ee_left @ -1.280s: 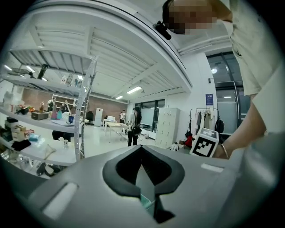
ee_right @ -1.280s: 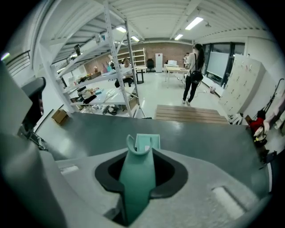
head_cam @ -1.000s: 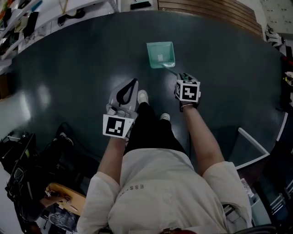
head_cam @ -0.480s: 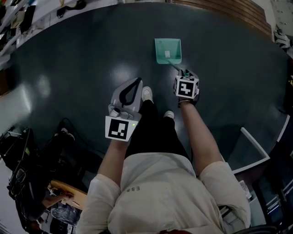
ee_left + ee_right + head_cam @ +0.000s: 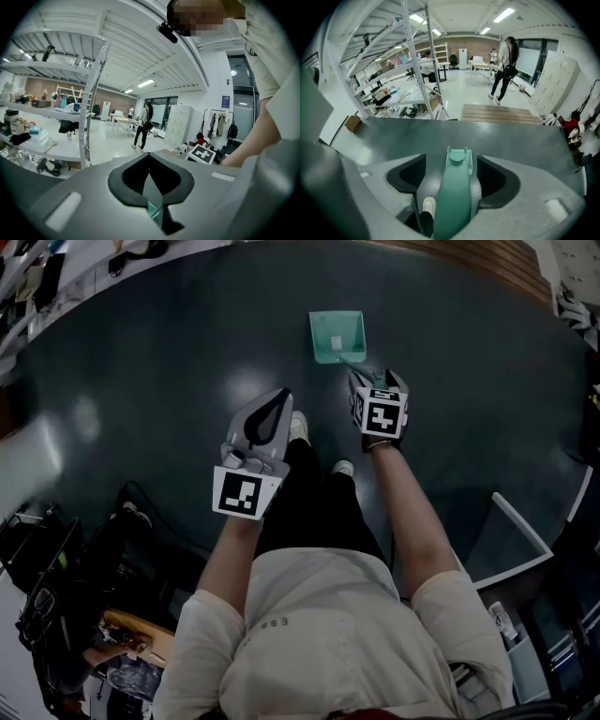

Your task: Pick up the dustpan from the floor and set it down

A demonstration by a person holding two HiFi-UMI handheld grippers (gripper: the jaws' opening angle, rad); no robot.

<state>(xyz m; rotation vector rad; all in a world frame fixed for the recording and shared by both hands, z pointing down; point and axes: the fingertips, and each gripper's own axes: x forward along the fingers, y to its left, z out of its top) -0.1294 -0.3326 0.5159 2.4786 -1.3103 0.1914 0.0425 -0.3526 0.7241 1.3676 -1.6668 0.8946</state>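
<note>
Teal plastic dustpan [image 5: 337, 337] sat flat on the glossy dark-grey floor [image 5: 169, 362]. Your right gripper [image 5: 377, 382] was at its handle: jaws opening, handle between them, not pinched. Left gripper [image 5: 275, 401], left of the pan, was closed on nothing. Beyond the pan: wooden slatted platform [image 5: 501, 114] & white metal shelving racks [image 5: 417, 70].

Teal dustpan [image 5: 337, 337] lies flat on the dark floor; pale label inside; thin handle extending rearward.

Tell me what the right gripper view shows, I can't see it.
The green dustpan has its handle between the jaws of the right gripper, which are opening and clear of it. Beyond lie dark floor, shelves and a standing person.
</note>
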